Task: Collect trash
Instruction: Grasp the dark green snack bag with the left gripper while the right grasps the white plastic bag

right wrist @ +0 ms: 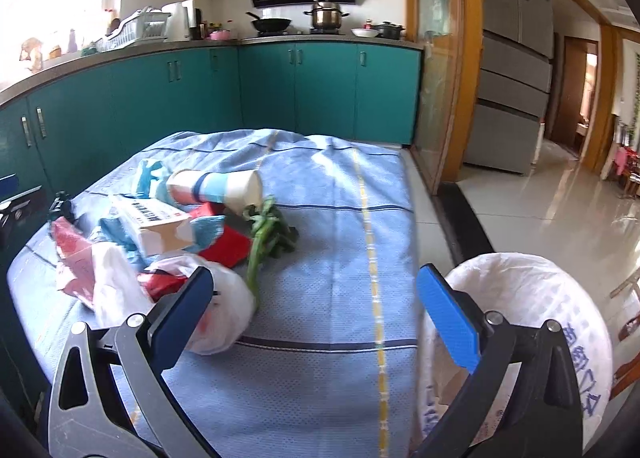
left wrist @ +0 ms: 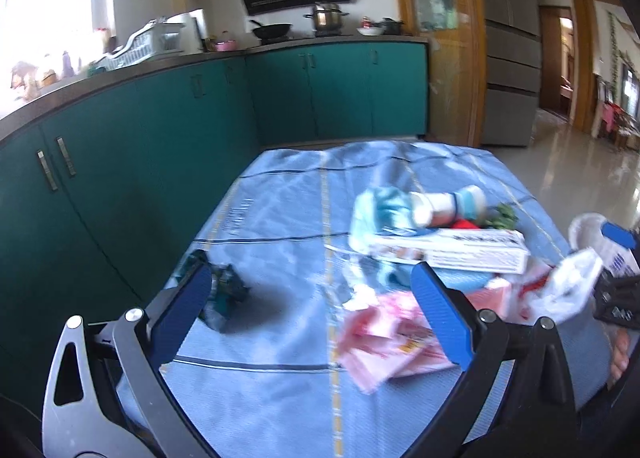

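Trash [right wrist: 176, 226] lies heaped ahead of our left gripper [left wrist: 316, 294] — jaws apart, empty; our right gripper [right wrist: 320, 298] gapes too — lined bin [right wrist: 552, 298] beside its right finger.

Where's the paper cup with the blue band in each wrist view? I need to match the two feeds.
Left wrist: paper cup lies on its side at right of centre, behind the long white box.
Right wrist: paper cup lies left of centre, above the green vegetable.
Shared landmark: that white box, directly in front of the cup.
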Tool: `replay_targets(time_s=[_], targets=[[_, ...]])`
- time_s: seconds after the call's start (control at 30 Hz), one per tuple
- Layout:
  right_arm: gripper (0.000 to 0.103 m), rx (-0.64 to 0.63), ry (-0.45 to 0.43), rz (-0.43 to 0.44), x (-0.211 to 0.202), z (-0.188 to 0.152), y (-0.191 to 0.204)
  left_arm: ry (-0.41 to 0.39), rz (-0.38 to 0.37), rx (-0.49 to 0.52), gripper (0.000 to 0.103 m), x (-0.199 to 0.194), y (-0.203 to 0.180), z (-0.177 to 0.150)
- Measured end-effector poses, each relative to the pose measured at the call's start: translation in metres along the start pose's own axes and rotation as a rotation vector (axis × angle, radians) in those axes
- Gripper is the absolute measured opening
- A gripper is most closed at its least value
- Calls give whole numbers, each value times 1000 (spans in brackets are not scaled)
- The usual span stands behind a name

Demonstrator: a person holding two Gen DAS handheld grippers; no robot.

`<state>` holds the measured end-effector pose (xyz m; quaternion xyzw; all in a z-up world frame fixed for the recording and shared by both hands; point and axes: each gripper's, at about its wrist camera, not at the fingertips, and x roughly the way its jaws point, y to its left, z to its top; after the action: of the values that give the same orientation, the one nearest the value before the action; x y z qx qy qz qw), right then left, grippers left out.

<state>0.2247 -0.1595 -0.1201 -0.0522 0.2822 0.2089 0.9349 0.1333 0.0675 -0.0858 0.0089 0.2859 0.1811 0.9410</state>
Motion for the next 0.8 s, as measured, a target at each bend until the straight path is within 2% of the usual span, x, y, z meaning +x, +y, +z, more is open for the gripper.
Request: replay_targets(time_s=[0.13,0.3,0.43,0.53,0.63,0.8], targets=[[96,-16,-20,74,-4,4,12,28,26,-71,99,9,24,1],[80,-83,-2,133,1,7,35,41,88,-72,99,18,39,-2],[80,-130,-19,191,-2,7,51,48,112,-80,99,26,52,-1],[80,-178,45,203,8,1,63,51,126,-99,99,34,69,1],[80,-216,117,185,21,-10,73,84,121,-126,99,50,86,2],[78,-231,143,185,25,-15,78,173,42,-143,99,79,95,-5]])
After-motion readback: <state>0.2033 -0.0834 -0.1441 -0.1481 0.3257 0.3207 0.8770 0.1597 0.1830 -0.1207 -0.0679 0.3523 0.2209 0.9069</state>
